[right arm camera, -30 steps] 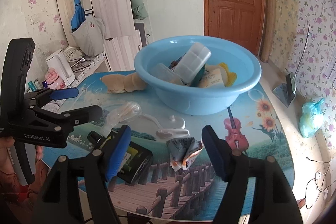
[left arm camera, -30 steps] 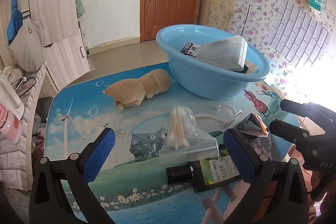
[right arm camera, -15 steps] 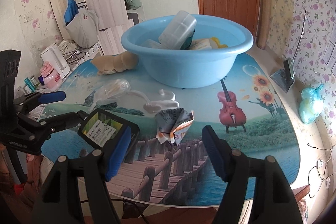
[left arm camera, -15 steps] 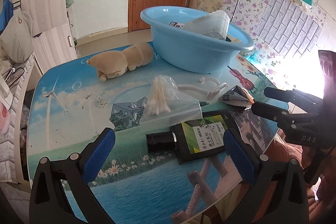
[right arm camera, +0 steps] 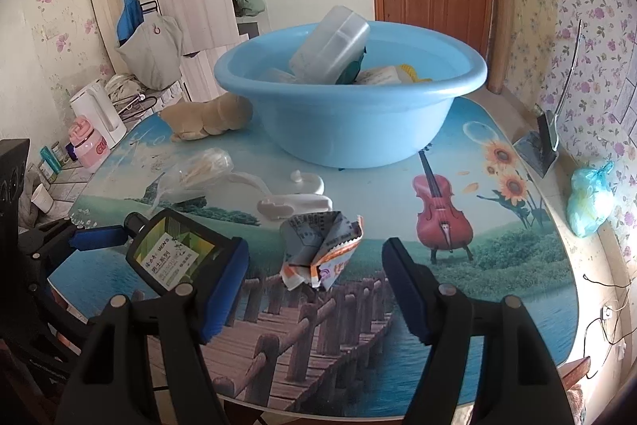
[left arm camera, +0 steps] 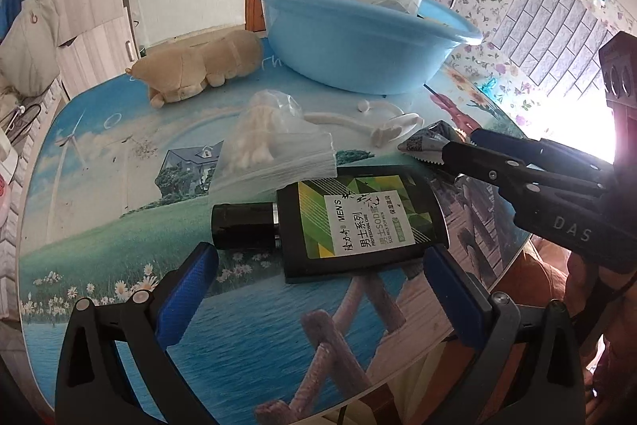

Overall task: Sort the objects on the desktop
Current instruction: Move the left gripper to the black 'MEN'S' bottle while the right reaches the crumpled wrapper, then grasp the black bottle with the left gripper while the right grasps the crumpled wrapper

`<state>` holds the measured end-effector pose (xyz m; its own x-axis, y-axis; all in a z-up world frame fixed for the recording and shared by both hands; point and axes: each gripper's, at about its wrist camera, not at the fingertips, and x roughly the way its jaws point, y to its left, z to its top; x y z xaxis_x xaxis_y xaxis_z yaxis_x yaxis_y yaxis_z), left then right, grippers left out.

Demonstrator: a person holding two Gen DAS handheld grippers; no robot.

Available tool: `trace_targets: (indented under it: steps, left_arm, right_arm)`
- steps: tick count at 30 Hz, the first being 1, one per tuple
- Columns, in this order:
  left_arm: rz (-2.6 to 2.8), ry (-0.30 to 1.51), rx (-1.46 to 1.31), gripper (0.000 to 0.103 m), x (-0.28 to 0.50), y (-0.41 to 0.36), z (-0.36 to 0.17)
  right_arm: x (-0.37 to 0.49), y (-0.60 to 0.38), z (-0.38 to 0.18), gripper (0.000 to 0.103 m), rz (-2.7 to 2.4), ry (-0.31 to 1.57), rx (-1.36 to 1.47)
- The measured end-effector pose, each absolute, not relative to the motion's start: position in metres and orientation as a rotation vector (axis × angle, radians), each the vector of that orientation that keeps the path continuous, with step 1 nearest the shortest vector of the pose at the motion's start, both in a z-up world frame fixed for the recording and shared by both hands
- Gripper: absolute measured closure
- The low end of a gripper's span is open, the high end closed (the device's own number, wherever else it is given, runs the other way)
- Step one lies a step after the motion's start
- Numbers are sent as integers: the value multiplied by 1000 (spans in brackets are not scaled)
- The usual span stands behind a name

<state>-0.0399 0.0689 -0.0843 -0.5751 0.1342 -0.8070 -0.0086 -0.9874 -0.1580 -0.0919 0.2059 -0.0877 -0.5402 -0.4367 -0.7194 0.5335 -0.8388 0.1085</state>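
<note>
A round table (left arm camera: 99,146) with a bright picture on top is seen. A big blue basin (left arm camera: 358,38) is set at the far side, and some things are already piled inside it. A soft brown toy (left arm camera: 199,66) is laid just beside the basin. A clear bag of cotton sticks (left arm camera: 262,146) is found in the middle, and a white plastic hanger (left arm camera: 382,126) is laid next to it.

A flat black bottle with a green label (left arm camera: 350,218) is laid near the front edge. The left gripper (left arm camera: 318,281) is held wide apart, with nothing in it, and the bottle is lined up just ahead of its two blue pads. A small crumpled packet (right arm camera: 318,249) is laid a bit to the right. The right gripper (right arm camera: 314,285) is spread open too, and the packet is seen just ahead of the gap.

It looks like the bottle is to be picked up next. The gripper should be slid low along the table until the flat sides of the bottle are between the pads. The wide body should be squeezed, not the round cap, so the bottle is not spun. The bag is touching the bottle, so it should not be caught
</note>
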Motion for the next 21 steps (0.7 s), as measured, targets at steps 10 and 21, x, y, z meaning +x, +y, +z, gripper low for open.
trace_targets:
  steps: [10,21]
  left_arm:
    - [2709,-238,-1415,0,-40,78,-85]
    - [2712,-253,-1449,0,-60,85,-91]
  right_arm:
    - [-93,210,-93,79,-2318,146,1060]
    - [-89,204,-97,83,-2280,176,1073]
